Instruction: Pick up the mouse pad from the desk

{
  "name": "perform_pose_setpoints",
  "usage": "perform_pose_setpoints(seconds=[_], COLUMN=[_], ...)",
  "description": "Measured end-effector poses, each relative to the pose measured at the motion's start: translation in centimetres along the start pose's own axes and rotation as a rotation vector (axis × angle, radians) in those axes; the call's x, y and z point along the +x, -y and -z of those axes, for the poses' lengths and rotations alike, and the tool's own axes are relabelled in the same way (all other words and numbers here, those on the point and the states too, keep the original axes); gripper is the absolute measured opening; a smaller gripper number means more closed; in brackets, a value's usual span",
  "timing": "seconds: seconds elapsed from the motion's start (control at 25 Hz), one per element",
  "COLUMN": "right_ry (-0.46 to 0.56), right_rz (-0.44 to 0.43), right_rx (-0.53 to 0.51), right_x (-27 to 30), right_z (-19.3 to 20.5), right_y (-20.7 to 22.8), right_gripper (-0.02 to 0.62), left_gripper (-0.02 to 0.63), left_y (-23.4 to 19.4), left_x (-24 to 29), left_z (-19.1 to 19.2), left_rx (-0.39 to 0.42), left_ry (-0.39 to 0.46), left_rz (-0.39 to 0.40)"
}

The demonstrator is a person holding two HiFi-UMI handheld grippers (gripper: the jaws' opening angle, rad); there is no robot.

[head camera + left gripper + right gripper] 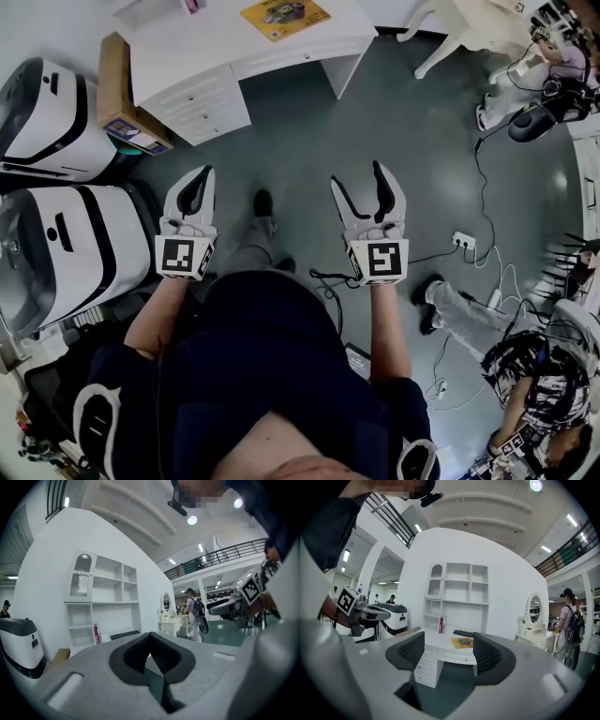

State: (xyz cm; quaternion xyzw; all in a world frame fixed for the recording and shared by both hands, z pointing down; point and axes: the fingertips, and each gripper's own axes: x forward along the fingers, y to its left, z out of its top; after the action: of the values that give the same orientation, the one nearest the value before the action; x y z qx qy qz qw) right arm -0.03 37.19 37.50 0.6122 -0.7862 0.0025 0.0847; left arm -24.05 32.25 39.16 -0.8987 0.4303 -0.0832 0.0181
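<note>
Right gripper (359, 187): jaws wide apart, empty. Left gripper (196, 192): jaws closed together, nothing between them. Both hang over dark floor, well apart from the white desk (234, 47). The yellow mouse pad (285, 17) lies flat on the desk at the head view's top edge. Only the gripper views show the keyboard (462, 633) behind it. White machines (56, 234) stand at left. The pad's print is unreadable.

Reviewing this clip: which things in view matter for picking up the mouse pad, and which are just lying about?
Part of the job: yellow mouse pad; white desk under it; right hand-held gripper, jaws open and empty; left hand-held gripper, jaws shut.
Lying about: keyboard; cardboard box; power strip; white machines.
</note>
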Motion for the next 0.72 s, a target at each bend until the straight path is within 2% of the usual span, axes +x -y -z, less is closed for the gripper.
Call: perform_pose_setpoints(seconds=[0.28, 0.44, 0.72], right_ry=[0.001, 0.003, -0.037], right_rz=[0.021, 0.036, 0.015], right_rx=[-0.004, 0.004, 0.083], right_x=[10.6, 16.4, 23.8], right_z=[-1.6, -2.7, -2.2], right_y=[3.3, 5.1, 8.7], right_gripper=[0.333, 0.333, 0.330], left_gripper=[0.000, 0.000, 0.000], left_y=[-5.2, -8.3, -11.6], left_x=[8.5, 12.7, 18.7], left_z=[-2.0, -2.1, -2.9], left_rx=[-0.007, -0.020, -0.029], left_ry=[0.062, 0.064, 0.068], left_rz=[0.040, 0.063, 0.060])
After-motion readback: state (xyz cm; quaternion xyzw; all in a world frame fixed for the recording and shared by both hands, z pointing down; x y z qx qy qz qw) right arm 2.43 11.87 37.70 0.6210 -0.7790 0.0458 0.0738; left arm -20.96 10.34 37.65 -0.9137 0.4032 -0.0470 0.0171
